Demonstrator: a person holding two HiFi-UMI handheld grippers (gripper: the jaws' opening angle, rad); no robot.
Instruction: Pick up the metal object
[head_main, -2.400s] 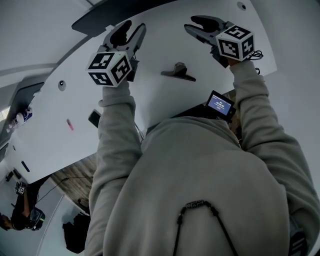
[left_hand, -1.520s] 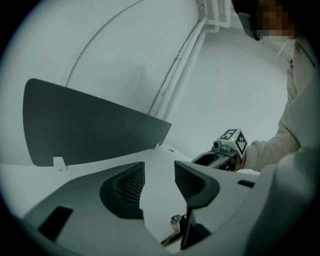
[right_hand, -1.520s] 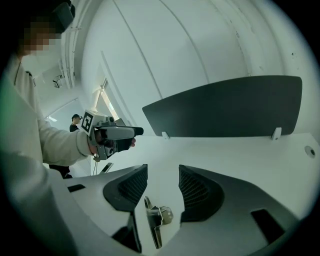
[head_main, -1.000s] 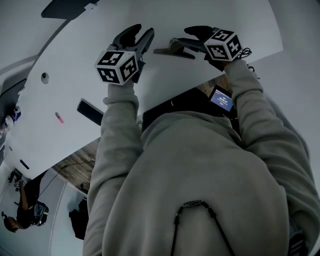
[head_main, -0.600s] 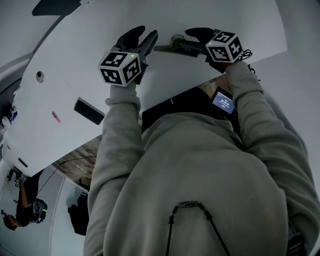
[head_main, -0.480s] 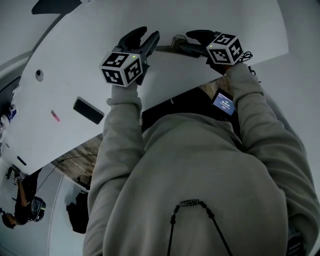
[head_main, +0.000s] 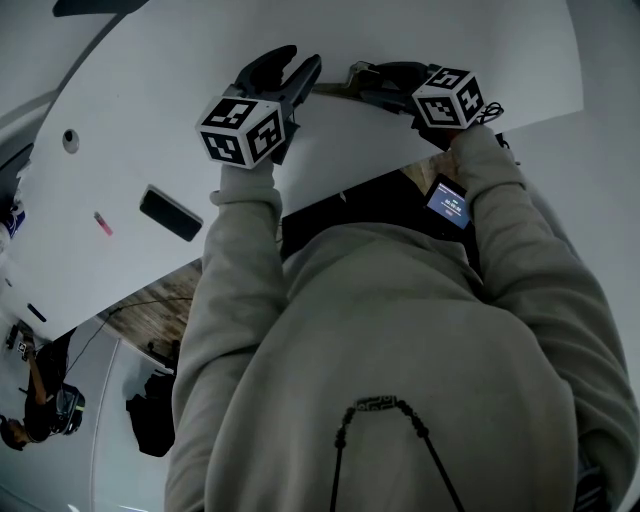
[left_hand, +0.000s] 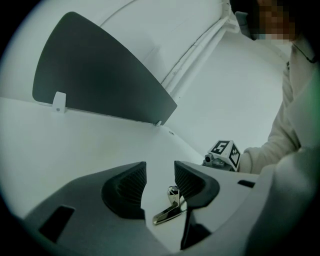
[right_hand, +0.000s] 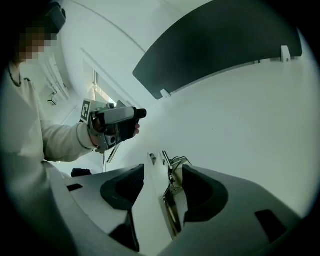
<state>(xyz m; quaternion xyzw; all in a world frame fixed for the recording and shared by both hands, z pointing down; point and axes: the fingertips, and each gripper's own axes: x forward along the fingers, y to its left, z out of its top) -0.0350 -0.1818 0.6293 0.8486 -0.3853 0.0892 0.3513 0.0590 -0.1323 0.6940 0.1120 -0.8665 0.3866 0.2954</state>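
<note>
Lying on the white bench (head_main: 480, 60), the metal object (head_main: 345, 84) sits at the far side of the surface, between the 2 tools. The right hand-held gripper (head_main: 374, 84) is released: in the right gripper view its 2 jaws stand apart with the metal object (right_hand: 172, 200) in the gap, running lengthwise close along the jaw at that view's right, while bare bench shows between it and the other jaw. Whether it touches the near jaw cannot be told. The left hand-held gripper (head_main: 300, 62) is also released, its jaws spread; in the left gripper view the metal object (left_hand: 170, 209) shows low in the gap, a shiny bent strip with a small upright end, just beside the jaw at that view's right and not clamped. In the head view the 2 tools point toward each other from either side of the object, each with its marker cube (head_main: 240, 130) toward the person. The left gripper view also catches the right tool's cube (left_hand: 226, 153) beyond the jaws and a dark panel (left_hand: 95, 75) standing along the bench's far edge. Well apart from the object, toward the person's left, a dark flat device (head_main: 170, 213) and a small pink item (head_main: 103, 223) lie on the bench. A small lit screen (head_main: 445, 203) shows below the bench edge, near the right sleeve.
</note>
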